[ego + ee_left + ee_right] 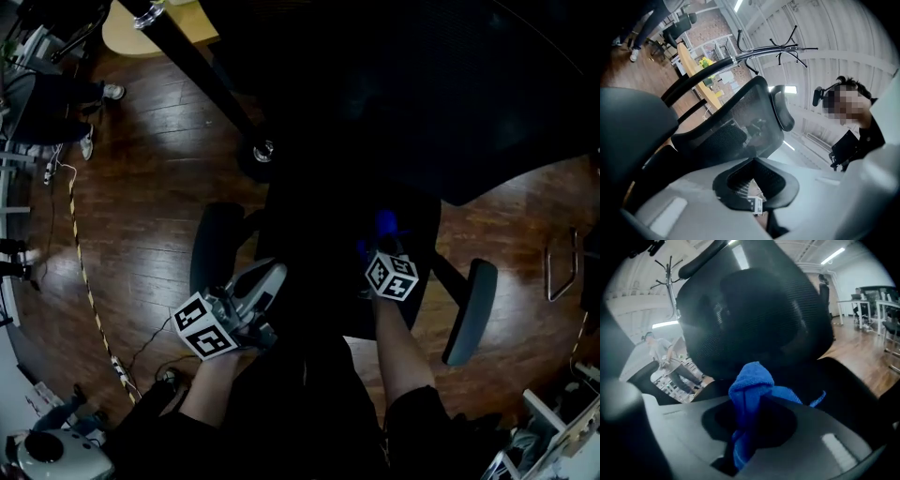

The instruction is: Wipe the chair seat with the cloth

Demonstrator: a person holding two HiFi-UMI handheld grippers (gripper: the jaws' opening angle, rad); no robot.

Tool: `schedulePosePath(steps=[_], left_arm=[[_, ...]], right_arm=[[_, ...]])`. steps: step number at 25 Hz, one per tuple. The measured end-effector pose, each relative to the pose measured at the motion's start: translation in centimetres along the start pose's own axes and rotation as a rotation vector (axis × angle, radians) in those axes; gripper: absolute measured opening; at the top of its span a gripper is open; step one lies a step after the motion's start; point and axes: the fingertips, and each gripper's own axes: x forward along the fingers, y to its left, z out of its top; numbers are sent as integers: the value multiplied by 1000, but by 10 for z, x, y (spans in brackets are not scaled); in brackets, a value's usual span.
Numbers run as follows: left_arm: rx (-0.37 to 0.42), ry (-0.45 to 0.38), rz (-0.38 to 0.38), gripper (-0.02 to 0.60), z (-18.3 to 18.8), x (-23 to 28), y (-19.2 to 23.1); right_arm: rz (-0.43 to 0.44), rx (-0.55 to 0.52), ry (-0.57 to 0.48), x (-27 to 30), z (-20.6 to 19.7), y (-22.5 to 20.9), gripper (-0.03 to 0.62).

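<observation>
Holding the blue cloth (750, 397) pinched fast in the fingers of the right gripper (382, 240), we have it low at the chair seat (314, 239), on the seat's right half; contact is too dark to judge. The left gripper (265, 283) hangs by the seat's left front edge, fingers drawn together on nothing. Wiping seems in hand, though how much of the seat is covered doesn't show. Next calls for a firm pinch and flat strokes across the seat.

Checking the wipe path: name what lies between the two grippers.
Head view: only bare chair seat between the left gripper and the right gripper holding the cloth.
</observation>
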Motion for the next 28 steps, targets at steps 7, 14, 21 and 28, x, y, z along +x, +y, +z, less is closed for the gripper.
schedulePosePath(steps=[7, 14, 21, 28], left_arm=[[25, -91, 52, -12, 7, -42, 0], [54, -119, 89, -12, 5, -68, 7], [52, -79, 63, -12, 1, -63, 4], [68, 47, -25, -12, -25, -17, -14]], right_arm=[[290, -133, 204, 63, -84, 180, 66], [281, -320, 286, 78, -118, 219, 66], [179, -335, 293, 62, -121, 170, 66], [-19, -287, 265, 4, -102, 39, 66]])
